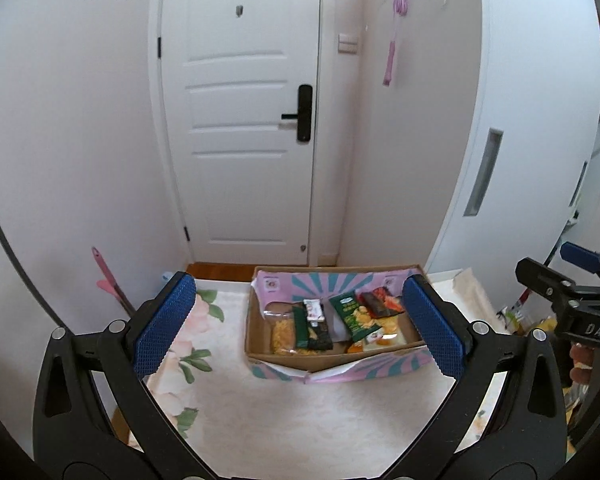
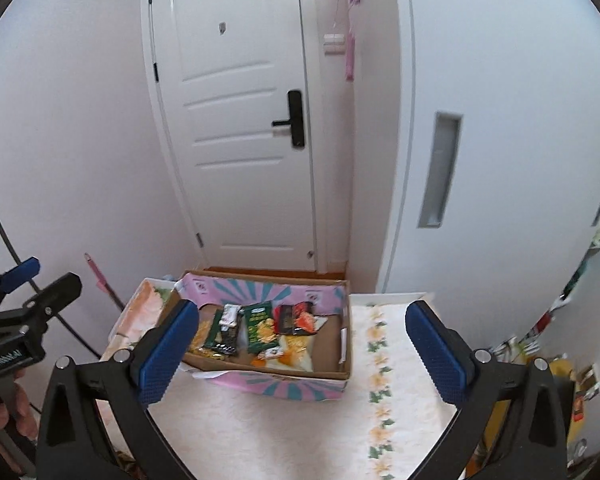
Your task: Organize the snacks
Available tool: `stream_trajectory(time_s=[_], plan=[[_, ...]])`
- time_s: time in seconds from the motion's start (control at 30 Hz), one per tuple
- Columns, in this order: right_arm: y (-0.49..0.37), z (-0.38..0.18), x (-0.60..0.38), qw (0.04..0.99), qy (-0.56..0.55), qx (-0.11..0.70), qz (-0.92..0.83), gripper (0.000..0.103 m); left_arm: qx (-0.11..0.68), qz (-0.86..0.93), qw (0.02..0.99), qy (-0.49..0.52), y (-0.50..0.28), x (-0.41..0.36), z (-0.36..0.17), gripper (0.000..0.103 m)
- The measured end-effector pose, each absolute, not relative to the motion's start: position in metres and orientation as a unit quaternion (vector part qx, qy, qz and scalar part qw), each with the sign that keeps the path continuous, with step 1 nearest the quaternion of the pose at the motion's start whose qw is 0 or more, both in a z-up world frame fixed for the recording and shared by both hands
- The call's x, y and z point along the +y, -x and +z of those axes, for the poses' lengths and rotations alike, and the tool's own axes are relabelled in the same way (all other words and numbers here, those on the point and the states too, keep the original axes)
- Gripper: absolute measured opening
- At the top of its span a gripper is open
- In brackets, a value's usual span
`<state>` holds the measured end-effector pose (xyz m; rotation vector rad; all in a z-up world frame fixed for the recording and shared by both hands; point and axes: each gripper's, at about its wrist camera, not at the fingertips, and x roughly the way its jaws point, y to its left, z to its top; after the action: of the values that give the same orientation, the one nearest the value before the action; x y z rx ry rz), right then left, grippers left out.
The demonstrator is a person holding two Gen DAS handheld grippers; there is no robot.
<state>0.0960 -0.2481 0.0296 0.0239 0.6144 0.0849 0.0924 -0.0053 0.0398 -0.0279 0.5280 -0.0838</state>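
Snacks, in small sealed packets, lie loose on the floor of the cardboard box (image 1: 332, 360), and neither of my tools has hold of any.

Left gripper (image 1: 298, 328): jaws spread wide, nothing between the blue pads (image 1: 162, 326), poised above the near side of the box. Right gripper (image 2: 302, 350): jaws equally wide apart and empty, held above the box's near right corner.

Inside the box, a yellow packet (image 1: 283, 336) sits at the left end; a dark green packet (image 1: 314, 330) lies just beside it. A green chip packet (image 1: 354, 318) occupies the middle, overlapping a pale yellow packet beneath. A red and black packet (image 1: 380, 302) rests toward the far right. The right end of the box floor shows bare in the right wrist view.

The box stands on a table under a flowered cloth (image 1: 196, 356). Right of the box, at the table's edge, more packets (image 2: 556, 368) appear, blurred; I cannot identify them.

Handling judgement: the packets look light, soft and slick-skinned, and the chips likely crush under pressure. I would grip each by a flat sealed edge, with light closure. The box walls look thin and partly torn, so I would not push against them.
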Motion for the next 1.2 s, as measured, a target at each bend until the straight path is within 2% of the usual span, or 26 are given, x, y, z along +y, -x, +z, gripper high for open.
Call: stream_trajectory(time_s=[0.27, 1.2], plan=[[-0.083, 0.031, -0.251, 0.961, -0.018, 0.277, 0.013, 0.103, 0.231, -0.032, 0.973, 0.000, -0.076, -0.013, 0.046, 0.103], [-0.081, 0.035, -0.249, 0.964, -0.018, 0.265, 0.003, 0.103, 0.228, -0.031, 0.973, -0.006, -0.082, -0.011, 0.047, 0.103]])
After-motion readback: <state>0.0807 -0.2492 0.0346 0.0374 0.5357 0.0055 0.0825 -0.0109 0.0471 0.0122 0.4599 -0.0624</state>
